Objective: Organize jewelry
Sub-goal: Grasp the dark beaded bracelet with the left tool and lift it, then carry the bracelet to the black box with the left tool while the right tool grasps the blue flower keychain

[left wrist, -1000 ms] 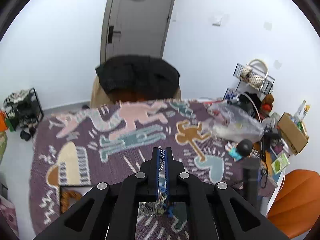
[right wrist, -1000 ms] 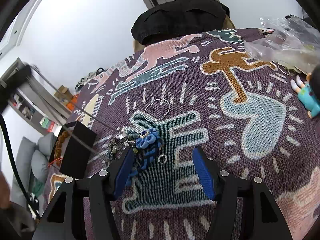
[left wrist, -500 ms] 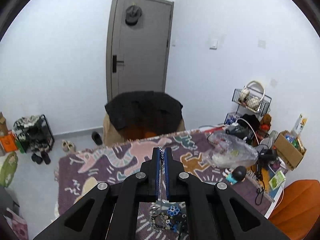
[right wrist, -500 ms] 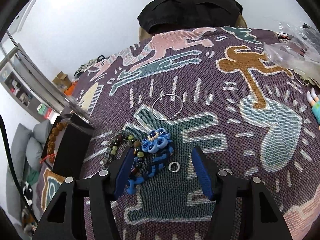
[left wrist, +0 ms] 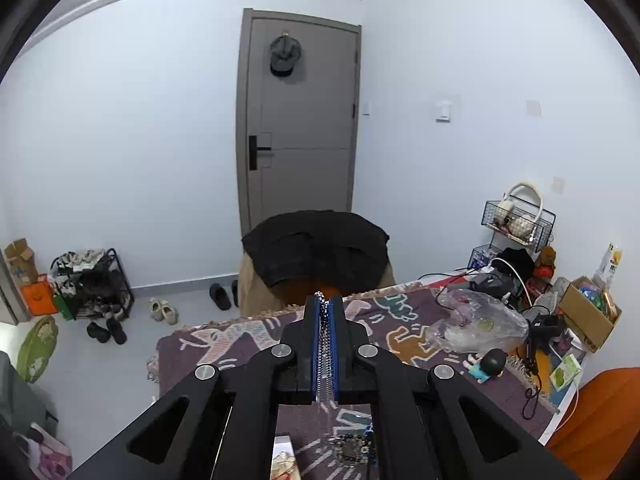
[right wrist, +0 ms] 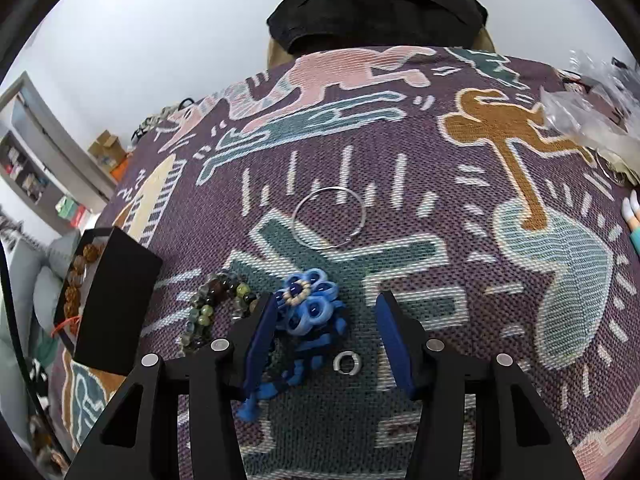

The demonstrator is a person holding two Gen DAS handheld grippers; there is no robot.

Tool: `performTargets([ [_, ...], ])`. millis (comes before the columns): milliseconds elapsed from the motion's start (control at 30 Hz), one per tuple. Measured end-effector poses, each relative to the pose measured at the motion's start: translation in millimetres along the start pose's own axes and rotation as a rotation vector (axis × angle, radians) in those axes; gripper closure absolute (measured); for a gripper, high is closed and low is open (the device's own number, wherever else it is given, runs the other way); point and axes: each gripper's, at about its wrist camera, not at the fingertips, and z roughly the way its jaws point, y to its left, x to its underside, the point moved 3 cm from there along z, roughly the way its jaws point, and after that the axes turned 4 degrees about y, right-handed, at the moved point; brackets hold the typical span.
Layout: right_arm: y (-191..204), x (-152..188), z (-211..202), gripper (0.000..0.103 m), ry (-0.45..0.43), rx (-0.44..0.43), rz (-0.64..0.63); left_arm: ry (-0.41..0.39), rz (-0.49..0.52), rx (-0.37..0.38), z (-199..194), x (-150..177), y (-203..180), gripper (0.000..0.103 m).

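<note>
My left gripper (left wrist: 325, 303) is shut on a thin silver chain (left wrist: 325, 356) that runs down between its blue pads, held high above the patterned tablecloth. My right gripper (right wrist: 326, 302) is open, low over the cloth. Between and just ahead of its fingers lie a blue flower bracelet (right wrist: 308, 308) and a small silver ring (right wrist: 346, 362). A dark beaded bracelet (right wrist: 212, 304) lies left of the left finger. A thin silver bangle (right wrist: 329, 218) lies farther ahead. A black jewelry box (right wrist: 108, 300) with brown beads (right wrist: 78, 272) inside stands at the left.
A clear plastic bag (left wrist: 476, 324) and a small doll (left wrist: 486, 364) lie on the table's right side. A chair draped in black cloth (left wrist: 316, 252) stands at the far edge. Clutter, a cardboard box (left wrist: 588, 312) and a wire rack (left wrist: 516, 220) sit at the right.
My left gripper has risen and tilted up with the chain, so the table has dropped low in its view. My right gripper has moved closer over the blue bracelet.
</note>
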Motion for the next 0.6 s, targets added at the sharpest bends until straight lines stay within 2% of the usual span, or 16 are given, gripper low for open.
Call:
performTargets([
  [100, 10, -1, 4, 0.05, 0.012, 0.02, -0.042, -0.001, -0.003, -0.012, -3, 1, 8, 0.099],
  [133, 12, -1, 4, 0.053, 0.013, 0.029, -0.054, 0.0, -0.003, -0.017, -4, 2, 10, 0.099],
  [167, 13, -1, 5, 0.061, 0.011, 0.035, -0.059, 0.002, -0.002, -0.021, -5, 4, 12, 0.099],
  [200, 13, -1, 4, 0.075, 0.01, 0.027, -0.065, 0.003, -0.003, -0.025, -6, 6, 15, 0.099],
  [267, 15, -1, 2, 0.082, 0.013, 0.0, -0.07, 0.006, -0.007, -0.031, -6, 10, 20, 0.099],
  [600, 24, -8, -45, 0.084, -0.103, 0.006, -0.102, 0.077, -0.056, -0.032, 19, 44, 49, 0.099],
])
